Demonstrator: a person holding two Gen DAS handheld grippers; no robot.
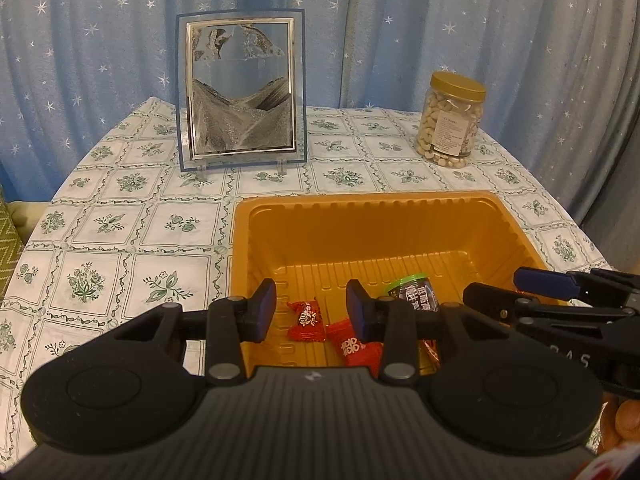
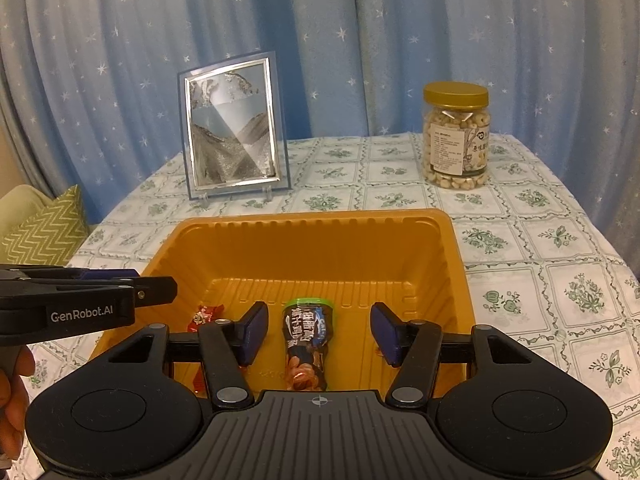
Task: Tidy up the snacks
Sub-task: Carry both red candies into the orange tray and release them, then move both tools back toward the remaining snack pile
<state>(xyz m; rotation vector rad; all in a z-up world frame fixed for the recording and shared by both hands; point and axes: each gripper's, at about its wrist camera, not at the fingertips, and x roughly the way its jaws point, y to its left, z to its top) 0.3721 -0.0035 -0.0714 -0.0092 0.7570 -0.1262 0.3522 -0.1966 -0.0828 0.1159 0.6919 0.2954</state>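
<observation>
Snacks (image 1: 307, 321) in orange tray (image 1: 516, 220), cashew jar (image 1: 450, 120), sand frame (image 1: 241, 94) behind

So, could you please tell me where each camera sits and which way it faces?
Left wrist: behind the left tongs, angled down into the orange tray at the red candies; the right tongs enter from the right, fingertips lower right.
Right wrist: behind the right tongs, over the dark snack packet; the left tongs and a hand show at left.
Shared: tray, packet, sand picture, nut jar, floral tablecloth.
</observation>
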